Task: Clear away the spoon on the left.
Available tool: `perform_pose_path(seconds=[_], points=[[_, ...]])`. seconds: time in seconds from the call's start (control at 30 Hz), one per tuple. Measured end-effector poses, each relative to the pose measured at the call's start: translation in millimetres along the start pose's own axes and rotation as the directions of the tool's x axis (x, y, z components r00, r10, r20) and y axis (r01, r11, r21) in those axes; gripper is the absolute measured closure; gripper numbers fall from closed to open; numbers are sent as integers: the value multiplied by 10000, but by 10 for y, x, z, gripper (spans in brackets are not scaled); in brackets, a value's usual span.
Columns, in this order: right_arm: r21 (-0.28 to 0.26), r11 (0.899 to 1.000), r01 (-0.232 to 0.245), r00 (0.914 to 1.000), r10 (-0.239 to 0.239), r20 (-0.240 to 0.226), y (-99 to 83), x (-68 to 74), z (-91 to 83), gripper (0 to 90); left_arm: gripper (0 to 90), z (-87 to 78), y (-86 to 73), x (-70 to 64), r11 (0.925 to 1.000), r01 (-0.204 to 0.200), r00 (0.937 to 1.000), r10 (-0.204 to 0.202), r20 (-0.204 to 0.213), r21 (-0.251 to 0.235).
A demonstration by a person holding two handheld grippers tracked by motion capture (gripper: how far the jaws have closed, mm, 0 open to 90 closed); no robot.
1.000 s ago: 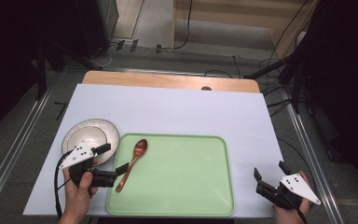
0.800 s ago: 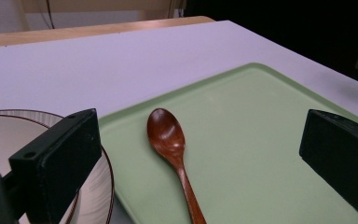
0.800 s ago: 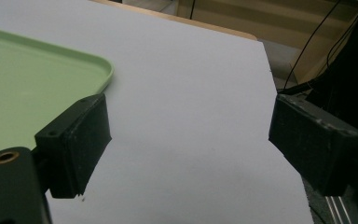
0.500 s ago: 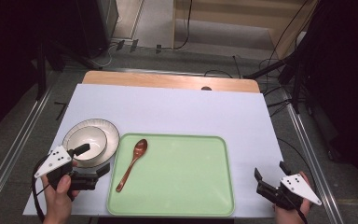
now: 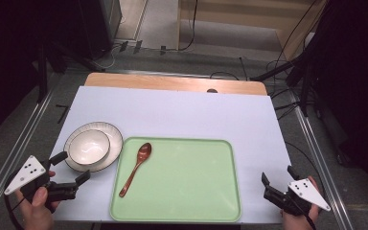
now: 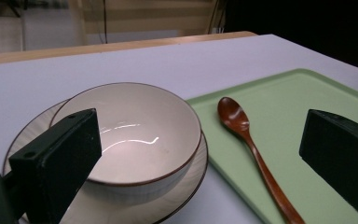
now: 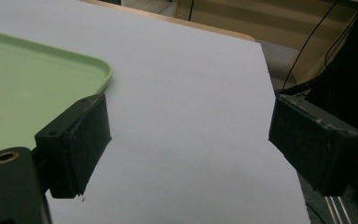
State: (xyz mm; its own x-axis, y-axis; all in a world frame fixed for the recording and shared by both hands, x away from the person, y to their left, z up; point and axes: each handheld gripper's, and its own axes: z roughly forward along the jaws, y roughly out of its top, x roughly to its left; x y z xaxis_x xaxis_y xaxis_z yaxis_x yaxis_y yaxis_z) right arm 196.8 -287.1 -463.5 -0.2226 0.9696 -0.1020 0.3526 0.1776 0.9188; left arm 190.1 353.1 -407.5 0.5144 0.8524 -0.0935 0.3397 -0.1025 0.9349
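Two grippers sit low at the near edge of the desk, one at each corner. The left gripper is held in a hand at the near left, jaws spread wide with nothing between them, pointing toward the white bowl. That bowl stands upright in a ribbed plate on the white desk surface, just left of the green tray; the plate's right rim lies right at the tray's left edge. A brown wooden spoon lies on the tray's left part, bowl end away from the person and handle slanting back toward the near left corner of the tray.

From the left gripper view, the bowl shows empty and glossy with a dark rim, sitting between the two black jaws but farther off, and the spoon lies to its right on the tray.

At the near right, the right gripper hangs just off the tray's right side, jaws also wide apart and empty. Its own view shows bare white desk between the jaws and one rounded corner of the tray at left.
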Motion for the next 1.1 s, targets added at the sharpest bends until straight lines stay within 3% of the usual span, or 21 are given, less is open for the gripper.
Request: perform_pose_path(seconds=[0.2,0.53,0.67,1.1], points=[[-33,10000,-35,10000,35,-45,1,-5,-3,134,0,-90,-66,149,9997,233,9991,-232,-345,12],[-83,9999,-72,10000,72,-48,1,-12,-9,134,0,-195,-147,261,9999,84,9985,-88,-539,-81],[-117,9998,-132,9999,131,-87,3,-6,-12,134,0,-271,-222,343,9993,354,9964,-362,-768,-121],[-265,9988,-404,9990,398,-222,10,-24,-20,132,0,-285,-223,374,9989,450,9951,-461,-880,-151]])
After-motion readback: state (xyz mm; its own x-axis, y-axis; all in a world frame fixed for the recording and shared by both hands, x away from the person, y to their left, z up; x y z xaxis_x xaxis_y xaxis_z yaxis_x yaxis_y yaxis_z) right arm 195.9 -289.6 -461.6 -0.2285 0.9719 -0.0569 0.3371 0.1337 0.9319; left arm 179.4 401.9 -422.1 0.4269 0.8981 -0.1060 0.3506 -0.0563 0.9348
